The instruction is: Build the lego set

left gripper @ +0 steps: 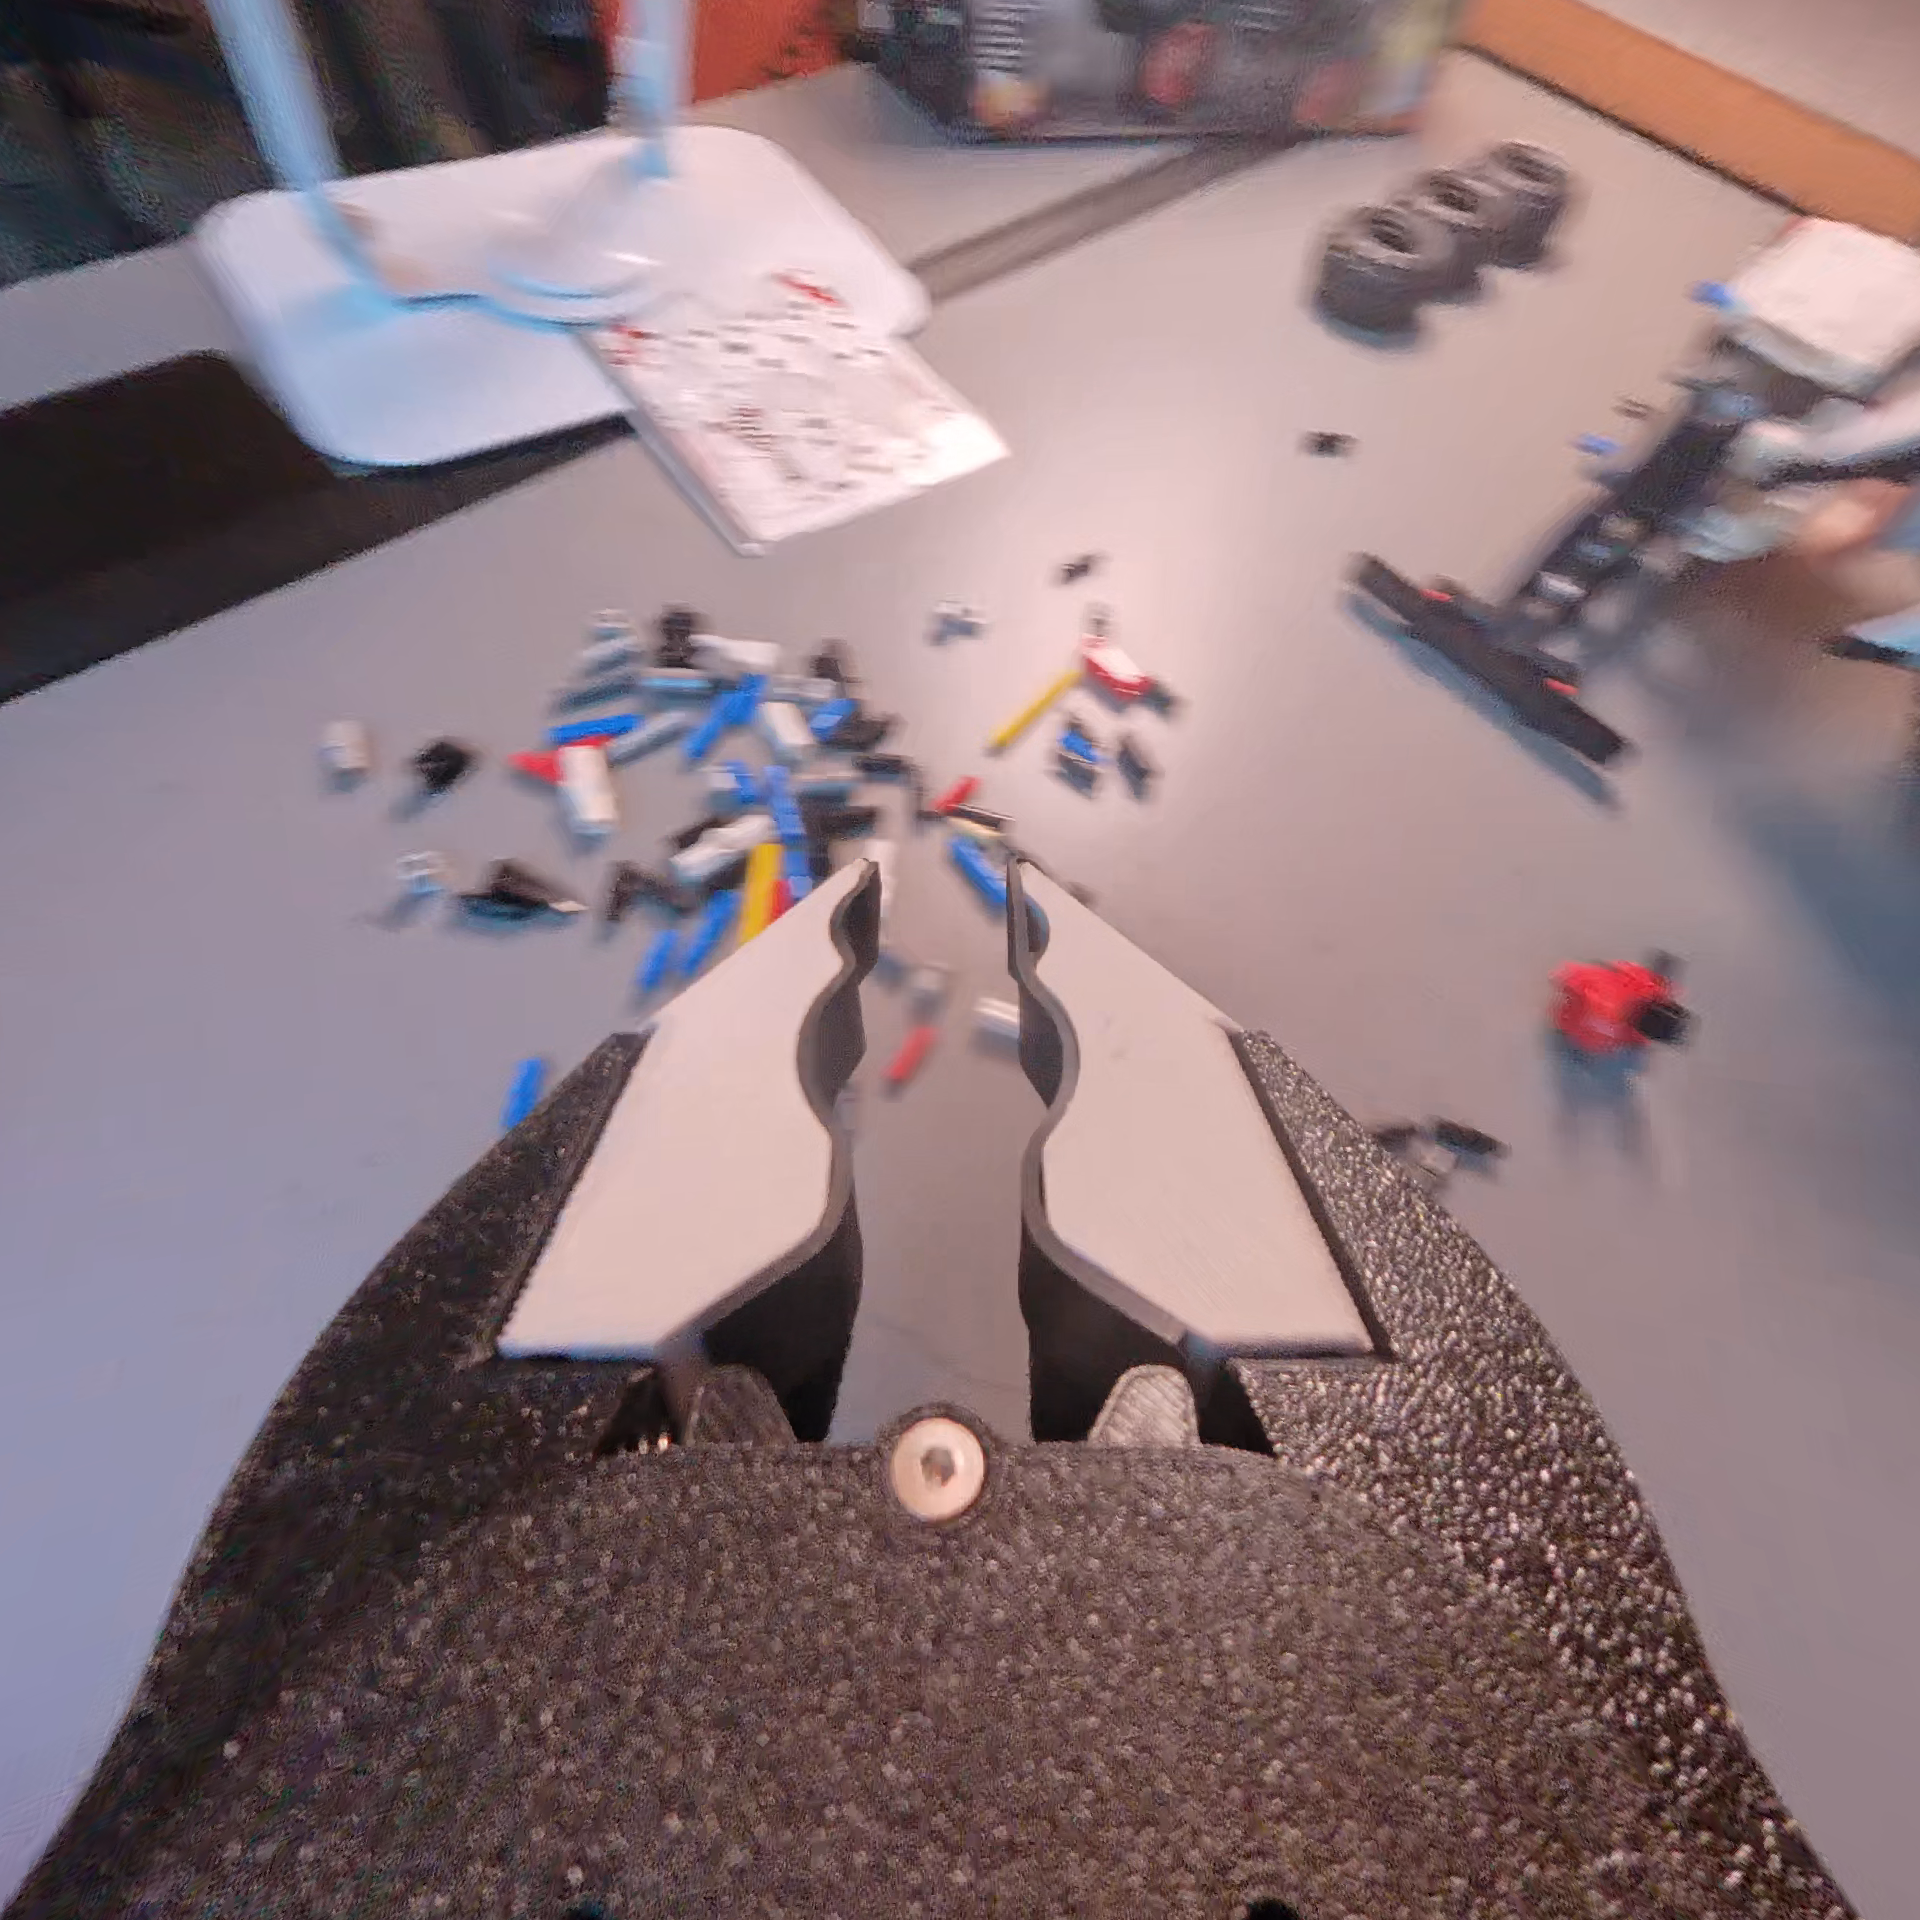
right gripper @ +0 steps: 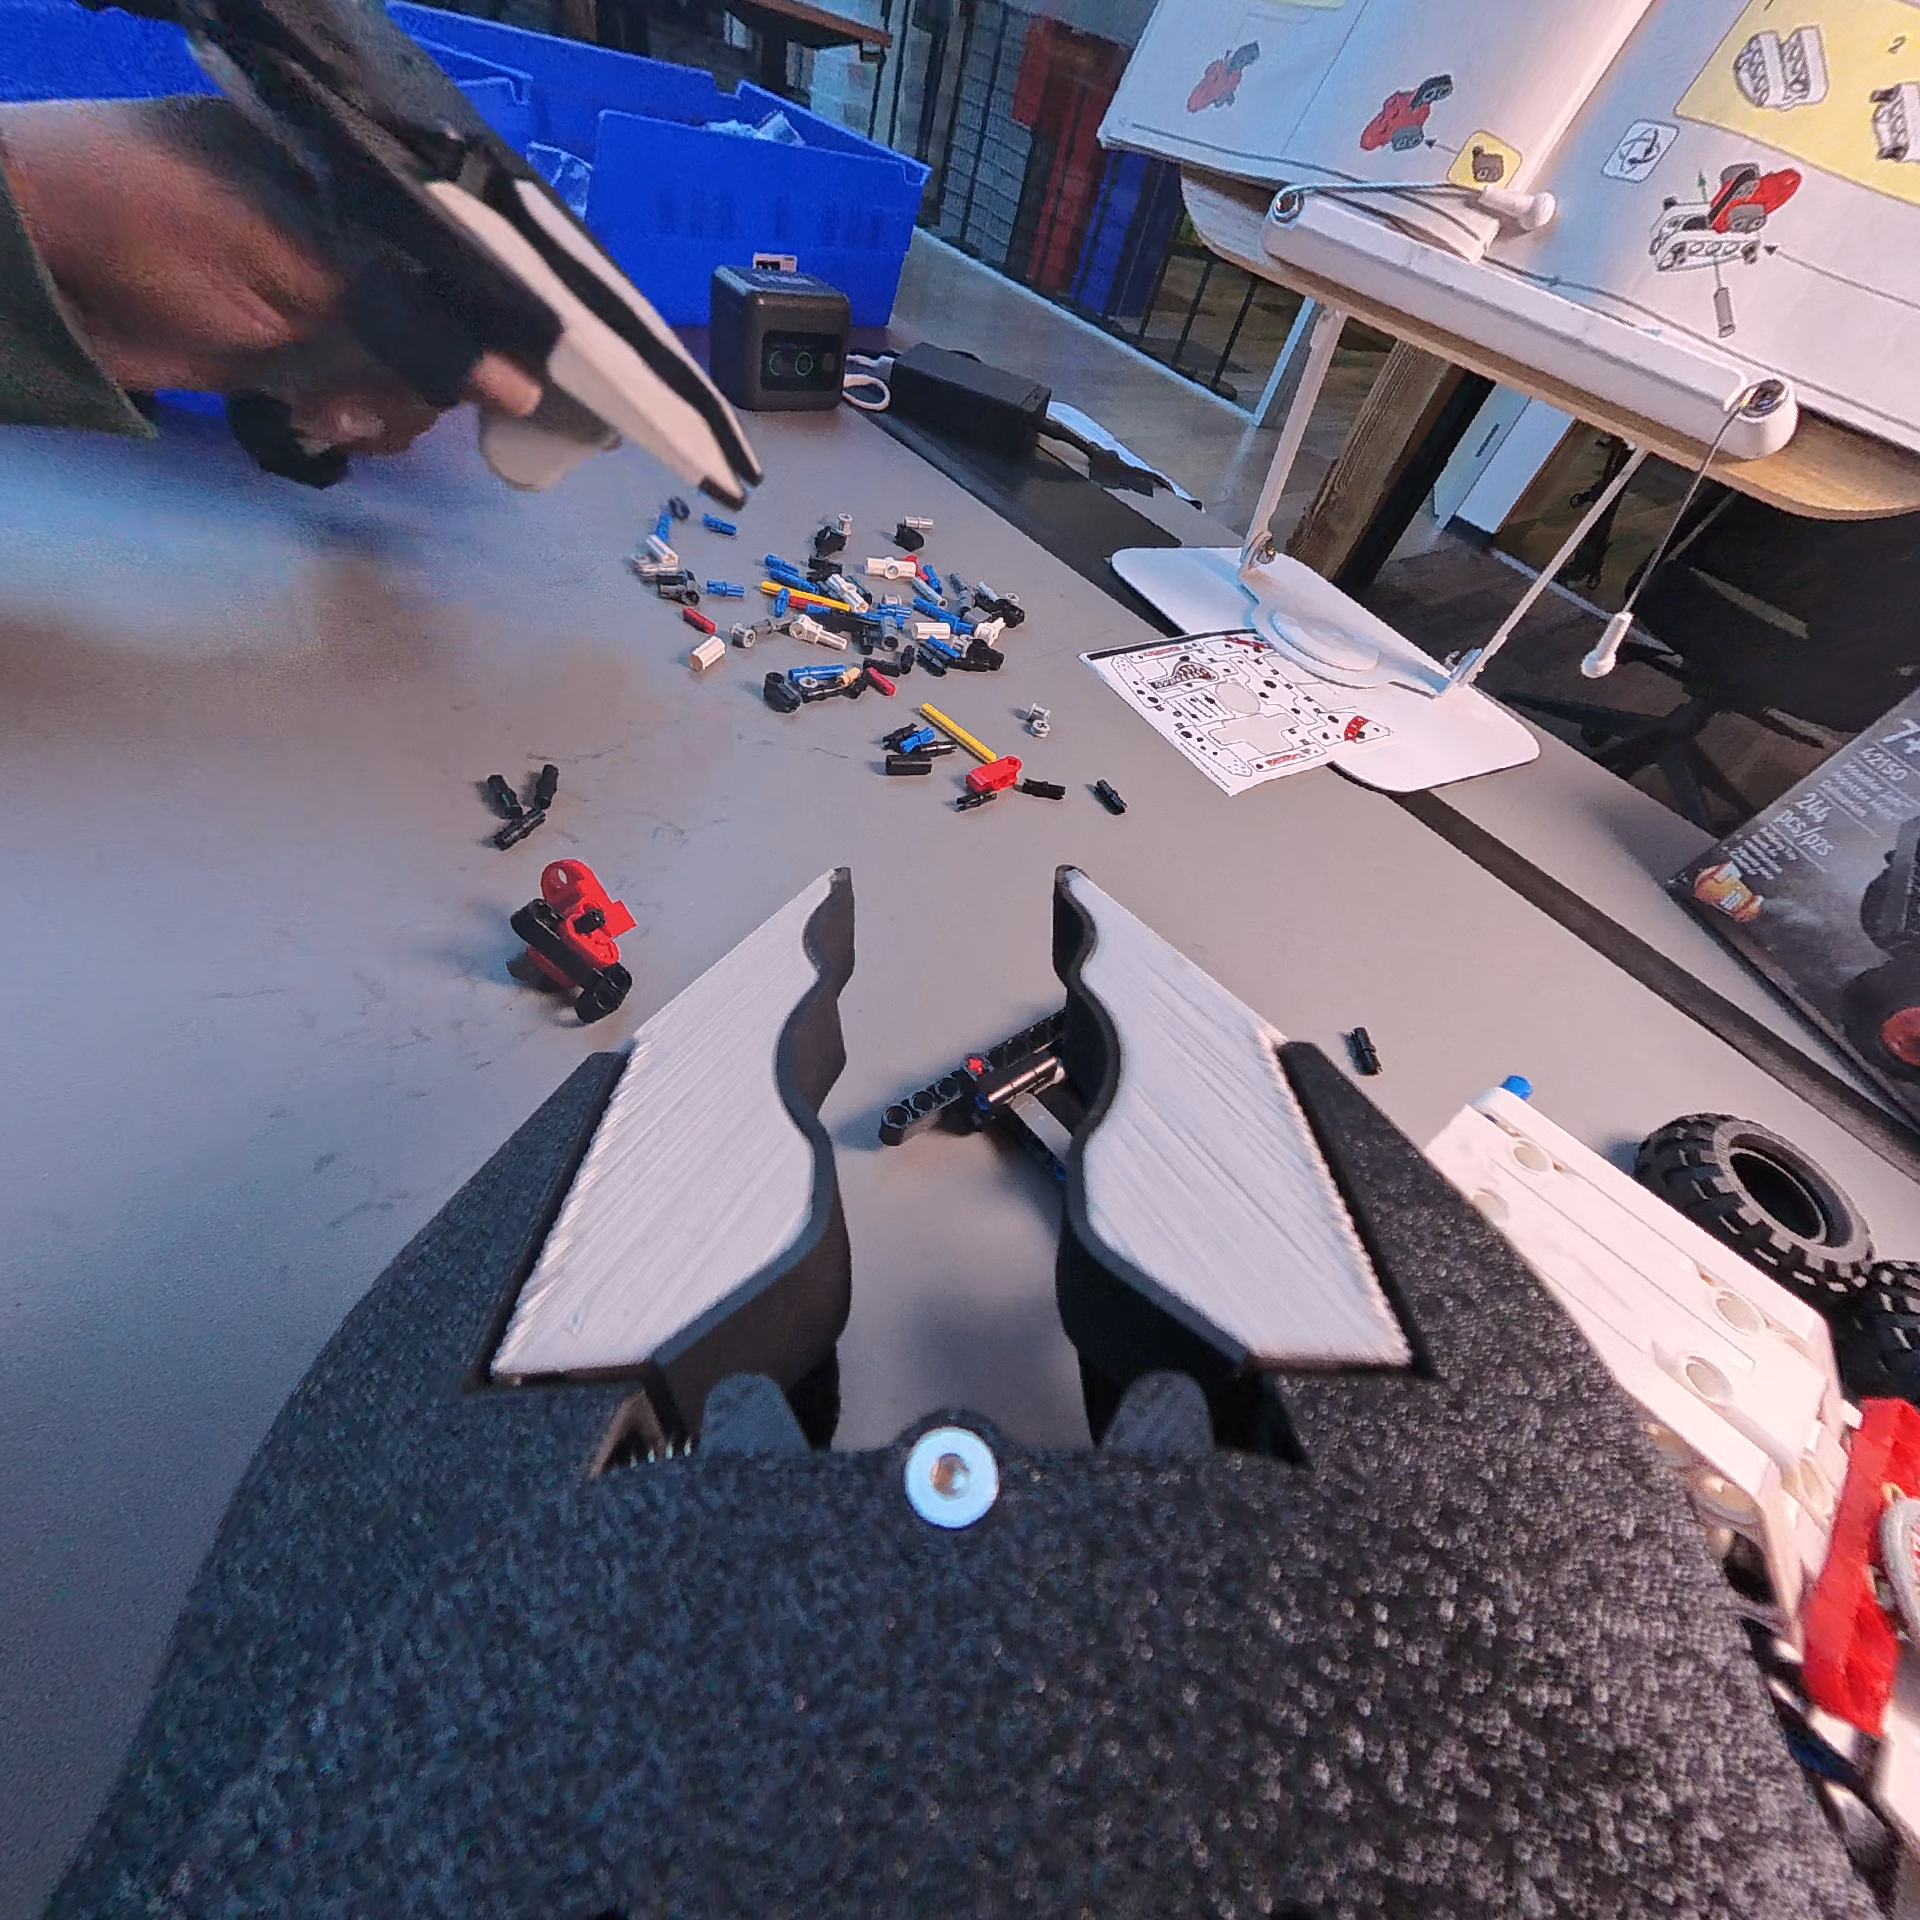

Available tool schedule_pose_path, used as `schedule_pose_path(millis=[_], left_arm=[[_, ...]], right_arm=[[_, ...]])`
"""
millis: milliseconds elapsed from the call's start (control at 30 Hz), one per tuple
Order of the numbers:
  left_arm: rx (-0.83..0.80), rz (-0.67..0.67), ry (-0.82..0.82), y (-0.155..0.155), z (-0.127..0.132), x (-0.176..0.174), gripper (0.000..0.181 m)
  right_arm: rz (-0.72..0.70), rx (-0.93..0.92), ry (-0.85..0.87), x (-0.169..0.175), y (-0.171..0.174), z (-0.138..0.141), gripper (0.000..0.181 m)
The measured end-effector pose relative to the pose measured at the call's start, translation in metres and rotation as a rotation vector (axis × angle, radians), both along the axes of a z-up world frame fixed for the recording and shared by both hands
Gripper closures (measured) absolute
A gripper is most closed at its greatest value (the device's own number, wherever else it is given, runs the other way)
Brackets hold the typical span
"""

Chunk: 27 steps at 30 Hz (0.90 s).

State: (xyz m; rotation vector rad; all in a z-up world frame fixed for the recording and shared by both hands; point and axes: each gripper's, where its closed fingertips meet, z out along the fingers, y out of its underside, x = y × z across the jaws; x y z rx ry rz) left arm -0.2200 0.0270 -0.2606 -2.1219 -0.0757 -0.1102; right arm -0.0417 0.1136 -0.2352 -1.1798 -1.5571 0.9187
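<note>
Lying flat, black beam [right gripper: 971,1091] pointing left-right.

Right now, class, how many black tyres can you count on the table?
3 in the left wrist view, in a row near the table's far right. Others may be hidden.

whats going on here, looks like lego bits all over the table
A person with a gripper in each hand is building a lego set. The left gripper hovers open over the pile of loose pieces, holding nothing. The right gripper is open too, above the grey table near a small red sub-assembly. The white and red model sits unfinished, tyres not yet fitted.
</note>
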Motion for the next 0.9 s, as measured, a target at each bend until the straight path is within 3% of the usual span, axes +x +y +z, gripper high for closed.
schedule_pose_path(millis=[100, 233, 400, 900], left_arm=[[-0.076, 0.273, 0.087, -0.001, -0.009, -0.071, 0.161], [-0.210, 0.369, 0.084, -0.001, -0.036, -0.111, 0.165], [-0.269, 0.332, 0.050, 0.005, -0.055, -0.113, 0.160], [-0.268, 0.291, 0.075, 0.013, -0.055, -0.118, 0.166]], right_arm=[[0.004, 0.004, -0.003, 0.000, -0.001, -0.001, 0.143], [-0.003, 0.008, 0.002, 0.001, 0.001, 0.001, 0.143], [-0.007, -0.001, 0.003, 0.001, 0.004, 0.001, 0.143], [-0.002, 0.001, -0.019, 0.000, 0.004, -0.005, 0.143]])
